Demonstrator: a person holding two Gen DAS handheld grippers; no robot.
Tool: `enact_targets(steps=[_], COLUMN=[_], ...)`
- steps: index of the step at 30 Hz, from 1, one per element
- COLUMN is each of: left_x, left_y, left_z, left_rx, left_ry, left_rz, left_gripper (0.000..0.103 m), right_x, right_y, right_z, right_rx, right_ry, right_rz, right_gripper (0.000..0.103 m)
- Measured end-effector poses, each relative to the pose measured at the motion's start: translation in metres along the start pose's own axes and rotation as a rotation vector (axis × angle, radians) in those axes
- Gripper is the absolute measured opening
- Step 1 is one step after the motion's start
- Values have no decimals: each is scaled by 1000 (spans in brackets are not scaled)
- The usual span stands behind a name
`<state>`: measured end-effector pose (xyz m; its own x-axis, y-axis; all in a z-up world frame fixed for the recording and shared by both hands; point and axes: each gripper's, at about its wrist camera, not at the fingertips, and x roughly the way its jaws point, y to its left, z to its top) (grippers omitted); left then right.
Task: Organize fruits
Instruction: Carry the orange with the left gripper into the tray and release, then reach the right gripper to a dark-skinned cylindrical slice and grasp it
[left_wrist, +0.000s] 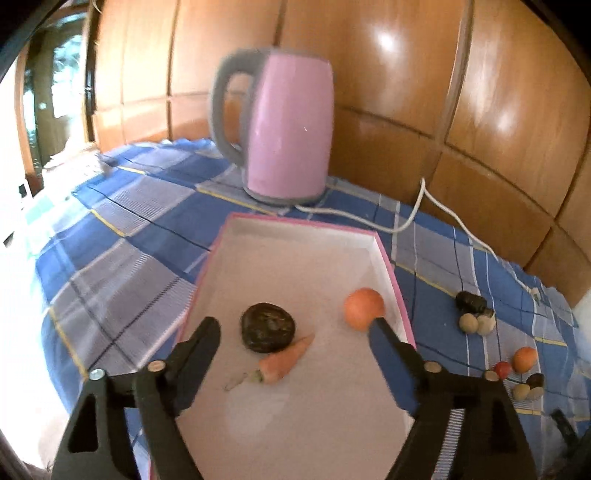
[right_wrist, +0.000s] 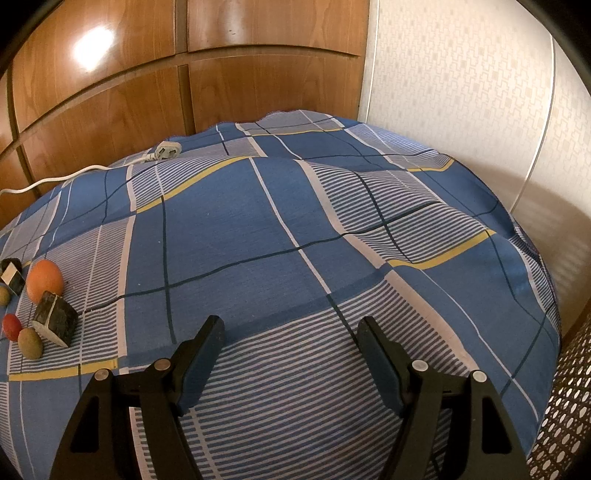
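My left gripper (left_wrist: 295, 328) is open and empty above a white box with a pink rim (left_wrist: 391, 273). In the box lie a dark round fruit (left_wrist: 267, 326), a small carrot (left_wrist: 284, 360) and an orange (left_wrist: 364, 308), which sits by my right fingertip. Loose pieces lie on the cloth right of the box: dark and beige ones (left_wrist: 474, 312), an orange one (left_wrist: 524, 359), a small red one (left_wrist: 502, 369). My right gripper (right_wrist: 291, 328) is open and empty over bare cloth; an orange (right_wrist: 45, 280), a dark block (right_wrist: 55, 324), a red piece (right_wrist: 12, 326) and a beige piece (right_wrist: 30, 343) lie to its left.
A pink electric kettle (left_wrist: 284, 125) stands behind the box, its white cord (left_wrist: 424, 206) trailing right to a plug (right_wrist: 166, 150). The blue checked cloth (right_wrist: 295, 221) covers the table. Wooden panels stand behind, and a white wall to the right.
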<state>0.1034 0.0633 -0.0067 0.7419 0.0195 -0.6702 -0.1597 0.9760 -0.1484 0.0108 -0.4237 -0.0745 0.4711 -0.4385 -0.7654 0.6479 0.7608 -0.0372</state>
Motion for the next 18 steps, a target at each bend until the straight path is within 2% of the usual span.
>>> enact_targets(steps=[8,18], left_x=[-30,-46], left_y=[15,36], left_z=[-25,-53], left_rx=[-47,-113], left_ry=[-14,1], left_rz=[12,71], left_gripper=[92,97], right_x=[0,0], right_y=[0,0], right_z=[-1,-2], right_rx=[-4,-8], right_ry=[-2,-5], right_rz=[0,-1], right_gripper=[75,76])
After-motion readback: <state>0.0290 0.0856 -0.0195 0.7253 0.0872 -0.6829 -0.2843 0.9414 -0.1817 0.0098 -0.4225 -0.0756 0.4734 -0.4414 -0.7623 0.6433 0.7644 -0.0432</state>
